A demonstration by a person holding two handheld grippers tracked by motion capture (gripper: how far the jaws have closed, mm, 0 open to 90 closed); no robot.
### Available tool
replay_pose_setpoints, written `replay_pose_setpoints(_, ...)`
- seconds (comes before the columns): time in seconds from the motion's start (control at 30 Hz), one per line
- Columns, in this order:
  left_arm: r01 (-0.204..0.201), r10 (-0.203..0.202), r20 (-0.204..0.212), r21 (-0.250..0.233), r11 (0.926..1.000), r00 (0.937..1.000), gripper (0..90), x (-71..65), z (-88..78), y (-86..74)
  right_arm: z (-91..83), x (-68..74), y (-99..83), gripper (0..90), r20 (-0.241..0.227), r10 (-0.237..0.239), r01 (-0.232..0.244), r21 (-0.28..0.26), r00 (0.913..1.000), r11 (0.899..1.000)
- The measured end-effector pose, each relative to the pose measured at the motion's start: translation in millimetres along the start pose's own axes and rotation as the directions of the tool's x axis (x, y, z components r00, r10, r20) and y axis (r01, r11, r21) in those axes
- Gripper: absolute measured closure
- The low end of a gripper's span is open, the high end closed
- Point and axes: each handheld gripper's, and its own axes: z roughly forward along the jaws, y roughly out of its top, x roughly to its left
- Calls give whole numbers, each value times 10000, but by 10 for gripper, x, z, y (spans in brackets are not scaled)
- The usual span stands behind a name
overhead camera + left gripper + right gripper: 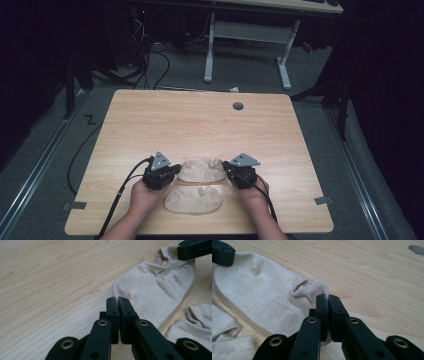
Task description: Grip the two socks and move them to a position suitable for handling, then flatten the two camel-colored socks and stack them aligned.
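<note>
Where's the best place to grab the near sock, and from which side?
Take the near sock at its two ends, one tongs from each side, low and level. It lies flat, lengthwise across the table; the ribbed cuff bunches up, giving the pads fabric.

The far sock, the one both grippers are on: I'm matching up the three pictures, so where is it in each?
High view: far sock, centre, between both grippers, beyond the near sock.
Left gripper view: right half.
Right gripper view: left half.
Shared landmark: the near sock.
</note>
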Motion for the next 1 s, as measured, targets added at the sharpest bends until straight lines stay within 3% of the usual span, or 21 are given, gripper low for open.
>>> replay_pose_setpoints(0.17,-43,42,-21,-153,9999,10000,875,-18,-43,10,-56,34,41,870,22,-235,235,-171,9997,9996)
replay_pose_setpoints(0.6,-105,105,2,-249,9996,9999,876,-52,-65,55,-124,34,42,871,103,-236,240,-444,9997,9987)
replay_pose_setpoints(0.73,74,-77,-104,-315,9995,9999,877,-22,-133,33,-146,39,49,870,71,-241,244,-544,9997,9982)
replay_pose_setpoints(1.0,-45,33,-201,-595,9982,9998,878,-75,-350,55,-278,128,96,871,-33,-502,496,-998,9987,9938)
